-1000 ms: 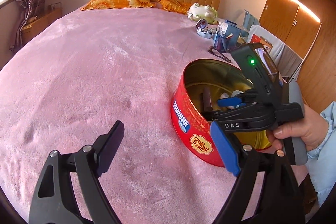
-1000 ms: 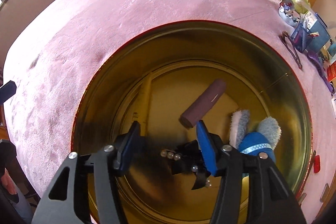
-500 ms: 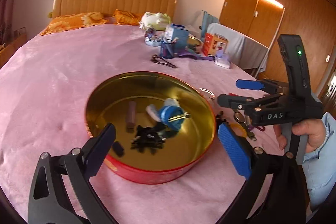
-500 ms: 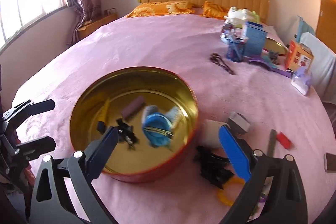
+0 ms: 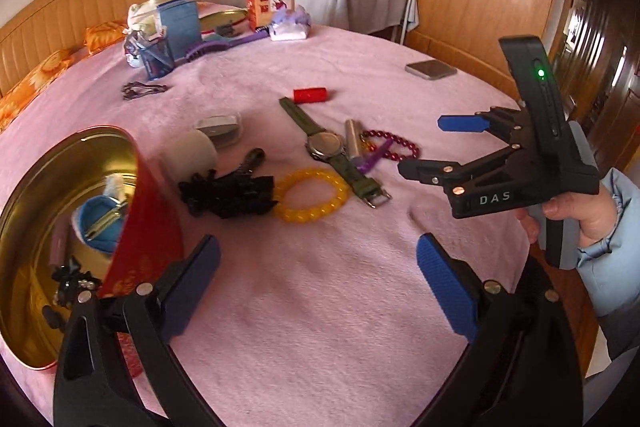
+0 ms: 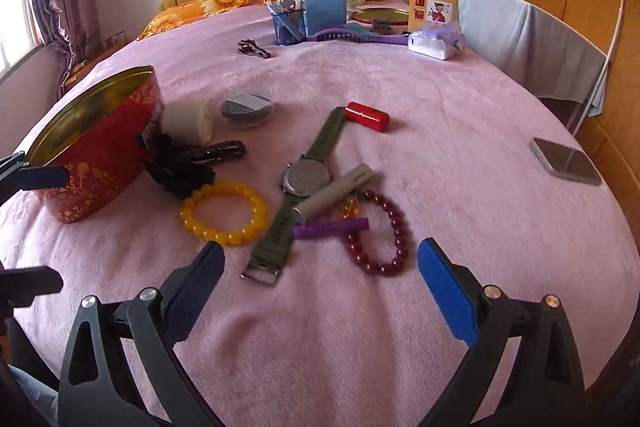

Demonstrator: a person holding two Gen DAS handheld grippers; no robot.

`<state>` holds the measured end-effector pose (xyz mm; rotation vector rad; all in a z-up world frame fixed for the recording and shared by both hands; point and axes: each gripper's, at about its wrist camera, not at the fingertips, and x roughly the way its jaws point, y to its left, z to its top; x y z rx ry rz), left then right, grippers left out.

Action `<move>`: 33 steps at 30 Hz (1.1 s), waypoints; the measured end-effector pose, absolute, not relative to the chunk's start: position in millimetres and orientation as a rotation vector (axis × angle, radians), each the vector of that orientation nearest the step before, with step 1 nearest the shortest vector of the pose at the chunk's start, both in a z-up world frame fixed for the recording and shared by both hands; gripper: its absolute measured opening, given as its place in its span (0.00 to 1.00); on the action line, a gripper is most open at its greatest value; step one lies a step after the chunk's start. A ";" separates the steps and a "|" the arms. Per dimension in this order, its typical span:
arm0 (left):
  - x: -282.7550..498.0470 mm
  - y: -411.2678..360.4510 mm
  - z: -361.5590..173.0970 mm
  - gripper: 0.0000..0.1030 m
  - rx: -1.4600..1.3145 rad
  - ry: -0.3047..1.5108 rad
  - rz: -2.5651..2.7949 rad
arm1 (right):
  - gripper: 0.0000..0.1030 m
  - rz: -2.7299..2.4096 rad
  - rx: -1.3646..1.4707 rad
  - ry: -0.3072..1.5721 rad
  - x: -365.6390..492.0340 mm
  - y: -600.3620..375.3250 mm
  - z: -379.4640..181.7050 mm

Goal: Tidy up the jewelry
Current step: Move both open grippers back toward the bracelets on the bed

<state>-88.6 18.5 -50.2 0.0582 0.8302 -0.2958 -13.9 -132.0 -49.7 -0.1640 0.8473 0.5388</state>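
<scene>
At lower centre, the right gripper (image 6: pixel 320 291) and left gripper (image 5: pixel 318 271) gape wide, empty; yellow bracelet (image 6: pixel 223 213), watch (image 6: pixel 306 179) at centre; tin (image 6: pixel 94 135) at left.

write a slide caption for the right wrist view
Open right tongs hover over a watch and bead bracelets beside the red tin.

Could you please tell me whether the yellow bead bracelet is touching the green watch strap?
Apart. The right wrist view shows a strip of pink blanket between the yellow bead bracelet and the green watch strap.
</scene>
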 end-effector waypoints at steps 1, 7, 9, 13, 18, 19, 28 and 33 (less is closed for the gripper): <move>-85.8 17.1 -53.9 0.93 0.056 0.847 -0.304 | 0.95 0.539 -0.155 0.850 -17.3 -134.9 -51.6; -74.3 5.5 -70.2 0.93 0.026 0.930 -0.311 | 0.95 0.520 -0.135 0.846 -8.0 -140.6 -55.2; -69.3 3.9 -73.0 0.93 0.027 0.952 -0.309 | 0.95 0.518 -0.120 0.856 -1.6 -141.6 -56.6; -57.8 0.6 -74.1 0.93 0.036 0.966 -0.330 | 0.95 0.484 -0.122 0.881 11.0 -142.8 -62.2; -50.6 -4.6 -76.4 0.93 0.021 0.966 -0.347 | 0.95 0.513 -0.080 0.895 13.3 -146.3 -62.7; -50.6 -6.0 -79.0 0.93 0.016 0.970 -0.355 | 0.95 0.526 -0.086 0.894 12.1 -144.2 -61.9; -53.5 -0.8 -89.1 0.93 0.016 0.989 -0.351 | 0.76 0.348 -0.150 0.918 37.7 -157.5 -74.9; -51.3 3.6 -90.6 0.93 -0.011 0.991 -0.345 | 0.57 0.379 -0.191 0.983 46.2 -153.9 -94.1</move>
